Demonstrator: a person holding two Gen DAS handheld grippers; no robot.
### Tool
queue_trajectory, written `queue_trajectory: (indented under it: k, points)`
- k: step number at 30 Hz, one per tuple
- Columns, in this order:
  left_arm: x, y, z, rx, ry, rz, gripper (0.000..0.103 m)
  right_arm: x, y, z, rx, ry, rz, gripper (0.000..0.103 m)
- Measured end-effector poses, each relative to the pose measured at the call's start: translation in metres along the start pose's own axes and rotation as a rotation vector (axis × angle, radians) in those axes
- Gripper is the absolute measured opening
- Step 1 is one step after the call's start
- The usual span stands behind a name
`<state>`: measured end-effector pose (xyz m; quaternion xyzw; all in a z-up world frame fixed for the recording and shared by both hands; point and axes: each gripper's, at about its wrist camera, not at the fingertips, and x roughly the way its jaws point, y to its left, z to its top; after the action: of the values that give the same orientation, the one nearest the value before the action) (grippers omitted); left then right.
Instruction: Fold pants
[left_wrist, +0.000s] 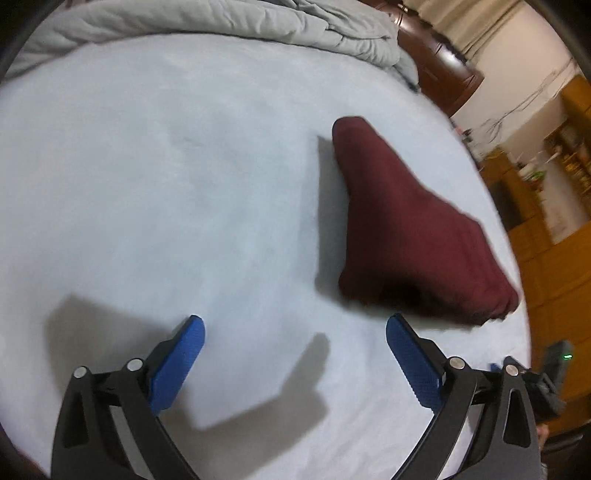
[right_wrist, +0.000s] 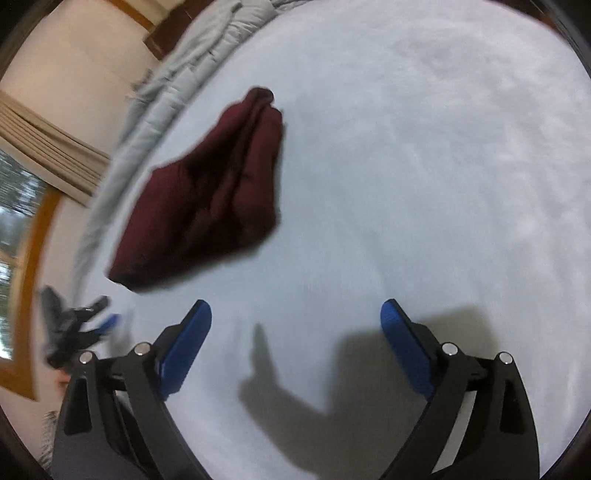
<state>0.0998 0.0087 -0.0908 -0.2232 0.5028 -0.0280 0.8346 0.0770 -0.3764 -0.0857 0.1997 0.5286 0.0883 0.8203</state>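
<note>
We are in a home bedroom: we see a bed with a pale blue sheet (left_wrist: 184, 184), a grey quilt (left_wrist: 221, 22), a dark wooden headboard (left_wrist: 439, 70), beige curtains (right_wrist: 40, 147) and wooden cabinets (left_wrist: 554, 266).
</note>
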Motion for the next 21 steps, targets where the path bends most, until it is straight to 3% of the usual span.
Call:
queue_trajectory:
  k: [4,8,13,18,21]
  points:
    - [-0.008,-0.015,-0.013,0.050,0.009,0.129,0.099,-0.004,0.026,-0.021,-0.029,0.008,-0.143,0.097]
    - [-0.024,-0.029,-0.022,0.104,-0.017,0.192,0.099,-0.009,0.047,-0.030,-0.046,0.022,-0.241,0.099]
    - [-0.045,-0.043,-0.028,0.133,-0.028,0.175,0.099,-0.021,0.080,-0.034,-0.110,0.003,-0.322,0.100]
    - [-0.066,-0.056,-0.033,0.161,-0.066,0.206,0.099,-0.042,0.099,-0.034,-0.147,-0.031,-0.387,0.100]
    - [-0.075,-0.064,-0.036,0.183,-0.074,0.228,0.099,-0.051,0.106,-0.034,-0.154,-0.039,-0.371,0.100]
